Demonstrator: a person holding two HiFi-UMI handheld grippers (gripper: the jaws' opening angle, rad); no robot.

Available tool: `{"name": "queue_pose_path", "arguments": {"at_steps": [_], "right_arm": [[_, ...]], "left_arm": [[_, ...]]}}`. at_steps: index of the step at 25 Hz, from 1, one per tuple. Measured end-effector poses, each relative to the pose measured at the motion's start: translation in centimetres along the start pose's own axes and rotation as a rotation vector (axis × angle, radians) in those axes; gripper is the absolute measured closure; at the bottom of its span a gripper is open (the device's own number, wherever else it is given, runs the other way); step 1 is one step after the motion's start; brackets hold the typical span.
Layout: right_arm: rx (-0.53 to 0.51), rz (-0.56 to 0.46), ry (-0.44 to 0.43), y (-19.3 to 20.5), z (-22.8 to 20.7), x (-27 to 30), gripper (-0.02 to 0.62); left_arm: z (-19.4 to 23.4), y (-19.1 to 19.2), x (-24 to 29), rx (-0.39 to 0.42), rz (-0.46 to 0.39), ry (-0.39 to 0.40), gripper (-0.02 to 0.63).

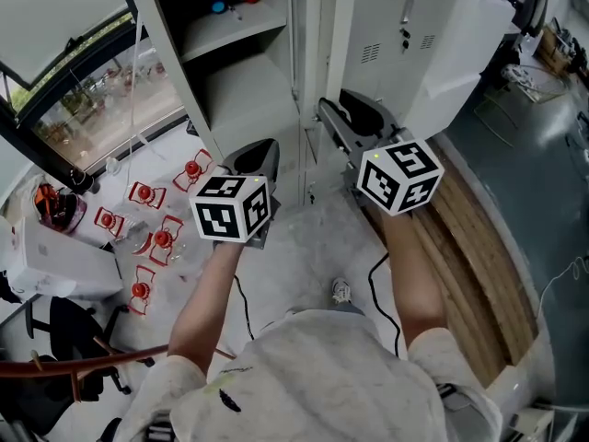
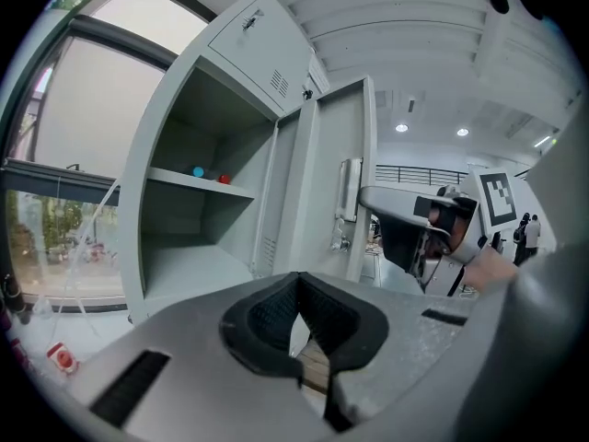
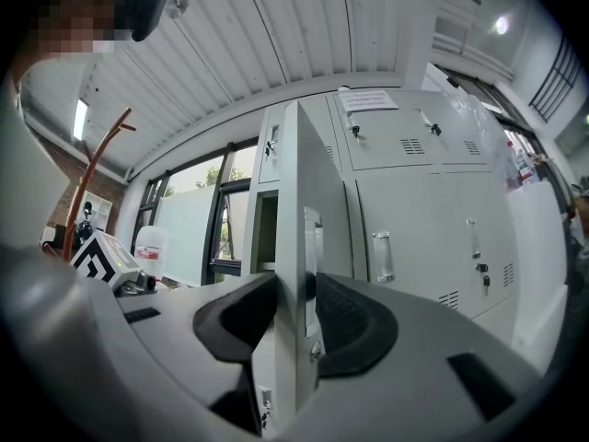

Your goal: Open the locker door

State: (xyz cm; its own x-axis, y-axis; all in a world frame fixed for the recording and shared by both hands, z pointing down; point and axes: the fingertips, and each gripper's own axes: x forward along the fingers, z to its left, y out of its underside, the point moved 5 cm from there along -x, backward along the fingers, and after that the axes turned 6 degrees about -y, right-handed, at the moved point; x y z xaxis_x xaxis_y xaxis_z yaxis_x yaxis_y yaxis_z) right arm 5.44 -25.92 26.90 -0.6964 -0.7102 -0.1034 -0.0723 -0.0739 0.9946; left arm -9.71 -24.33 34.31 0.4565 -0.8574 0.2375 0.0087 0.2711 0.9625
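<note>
- The locker door (image 2: 329,155) is standing open, sticking out from the locker (image 2: 175,247).
- The right gripper (image 3: 296,293) is grasping the door's edge with its fingers, right at the handle (image 3: 313,238).
- The left gripper (image 2: 296,284) is waiting in front of the locker, fingers clenched on nothing.

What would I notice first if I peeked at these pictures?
Two cubes with black-and-white squares sit in the middle of the head view, one on each tool. The right tool grips the edge of the open grey locker door. Little red things lie scattered on the floor at the left.
</note>
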Motion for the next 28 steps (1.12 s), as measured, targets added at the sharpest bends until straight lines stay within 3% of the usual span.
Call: {"name": "queue_pose_path", "arguments": {"at_steps": [10,28], "right_arm": [[-0.007,-0.001,0.039,-0.2,-3.5,-2.4,0.495],[-0.007,0.004,0.027,-0.4,-8.6,-4.5,0.514]], "left_arm": [[-3.3,-0.7,2.7,0.014,0.002,0.004,0.601],[-7.3,-1.4,6.3,0.020,-0.003,-0.016,0.601]]}}
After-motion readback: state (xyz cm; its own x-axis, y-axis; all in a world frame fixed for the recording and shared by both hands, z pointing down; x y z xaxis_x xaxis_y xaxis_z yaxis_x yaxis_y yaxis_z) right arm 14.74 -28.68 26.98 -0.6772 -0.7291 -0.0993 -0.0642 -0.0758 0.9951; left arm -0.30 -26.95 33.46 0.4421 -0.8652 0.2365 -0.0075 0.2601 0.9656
